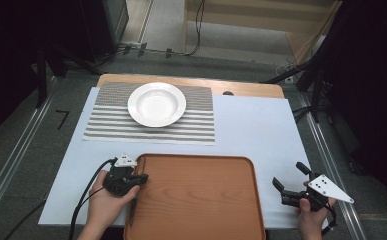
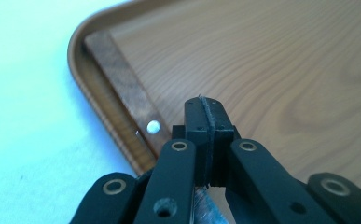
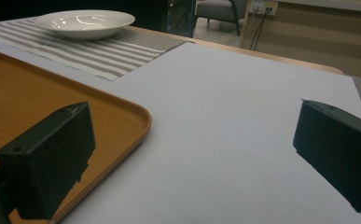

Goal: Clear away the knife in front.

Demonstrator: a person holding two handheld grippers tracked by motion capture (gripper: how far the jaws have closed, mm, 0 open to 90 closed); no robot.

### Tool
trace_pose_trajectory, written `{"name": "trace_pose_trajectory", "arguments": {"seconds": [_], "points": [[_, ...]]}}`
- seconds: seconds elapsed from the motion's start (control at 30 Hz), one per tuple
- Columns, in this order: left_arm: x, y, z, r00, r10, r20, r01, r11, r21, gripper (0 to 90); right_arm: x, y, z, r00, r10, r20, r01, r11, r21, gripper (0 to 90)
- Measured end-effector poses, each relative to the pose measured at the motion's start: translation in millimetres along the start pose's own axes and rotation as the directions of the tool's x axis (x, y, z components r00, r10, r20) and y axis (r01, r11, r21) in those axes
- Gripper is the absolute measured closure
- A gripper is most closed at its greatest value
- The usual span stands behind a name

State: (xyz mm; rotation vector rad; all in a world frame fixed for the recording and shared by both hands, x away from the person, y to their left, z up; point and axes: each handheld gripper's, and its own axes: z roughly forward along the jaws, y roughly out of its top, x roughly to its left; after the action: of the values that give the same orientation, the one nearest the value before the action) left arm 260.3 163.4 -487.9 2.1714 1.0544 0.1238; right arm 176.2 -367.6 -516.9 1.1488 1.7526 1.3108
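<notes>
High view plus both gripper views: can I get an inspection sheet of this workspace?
Surface: table under a pale sheet, wood edge at the far side.
Job's things: brown tray at the near edge; knife with a wooden handle lying along its left rim.
Clutter: white plate on a striped placemat.
Grippers: left gripper shut over the tray's left rim, whether it pinches the knife is unclear; right gripper open, right of the tray.
Cables: left gripper's cable trails off the near edge.
Surroundings: grey floor, dark stands, floor cables.
</notes>
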Motion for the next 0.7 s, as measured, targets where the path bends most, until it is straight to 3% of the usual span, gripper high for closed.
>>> {"name": "trace_pose_trajectory", "arguments": {"seconds": [0.07,0.23,0.33,0.43,0.53,0.57,0.63,0.7], "points": [[0.6,-0.6,-2.8,0.9997,0.004,0.023,-0.003,0.9990,-0.045,82.3,0.0,0.0,-0.1,1.0000,0.000,0.000,0.000,1.000,0.000,0.0],[-0.1,0.3,-10.4,0.9991,0.031,0.030,-0.027,0.9903,-0.136,64.0,0.0,0.0,0.0,1.0000,-0.001,0.001,0.001,1.000,0.000,0.0],[-1.7,0.4,-14.5,0.9981,0.059,0.014,-0.056,0.9805,-0.188,51.8,0.2,0.1,0.1,1.0000,-0.001,0.001,0.001,1.000,0.002,0.0],[-0.6,0.2,-18.6,0.9981,0.059,0.018,-0.053,0.9699,-0.238,39.3,0.1,0.0,0.1,1.0000,-0.002,0.002,0.002,1.000,0.002,0.0],[0.5,-0.2,-23.6,0.9978,0.065,0.011,-0.059,0.9594,-0.276,26.5,0.2,0.0,0.1,1.0000,-0.002,0.002,0.002,1.000,0.002,0.0],[0.8,-0.2,-25.0,0.9979,0.064,0.010,-0.058,0.9565,-0.286,26.5,0.2,0.0,0.1,1.0000,-0.002,0.002,0.002,1.000,0.002,0.0],[1.2,-0.2,-26.9,0.9975,0.071,-0.005,-0.069,0.9543,-0.291,15.2,0.2,0.0,0.0,1.0000,-0.001,0.003,0.001,1.000,0.002,0.0],[1.6,-1.0,-28.4,0.9968,0.077,-0.023,-0.080,0.9512,-0.298,10.1,0.2,0.0,0.1,1.0000,-0.001,0.003,0.001,1.000,0.002,0.0]]}}
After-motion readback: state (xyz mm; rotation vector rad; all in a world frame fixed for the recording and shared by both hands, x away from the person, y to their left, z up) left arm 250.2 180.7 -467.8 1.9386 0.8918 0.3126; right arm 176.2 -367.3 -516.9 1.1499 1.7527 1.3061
